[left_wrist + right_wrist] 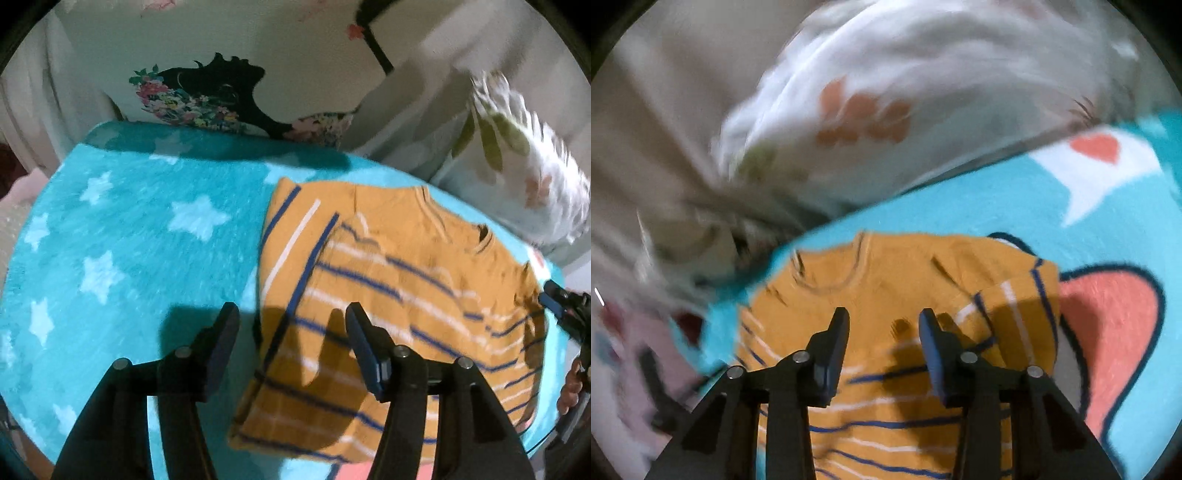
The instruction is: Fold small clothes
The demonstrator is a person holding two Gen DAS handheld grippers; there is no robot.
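A small mustard-yellow shirt [399, 295] with blue and white stripes lies flat on a turquoise blanket [129, 240]. One side with its sleeve is folded over the body. My left gripper [291, 314] is open and empty, hovering above the shirt's left folded edge. In the right wrist view the shirt [894, 280] lies neck away, a striped sleeve folded in at the right. My right gripper [884, 319] is open and empty above the shirt's chest. The right gripper also shows at the edge of the left wrist view [565, 306].
The blanket has white stars and, in the right wrist view, a coral cartoon shape [1108, 332] and a speech bubble with a heart [1100, 166]. A white floral pillow [524, 170] lies behind the shirt. A printed cream fabric [207, 96] lies at the back.
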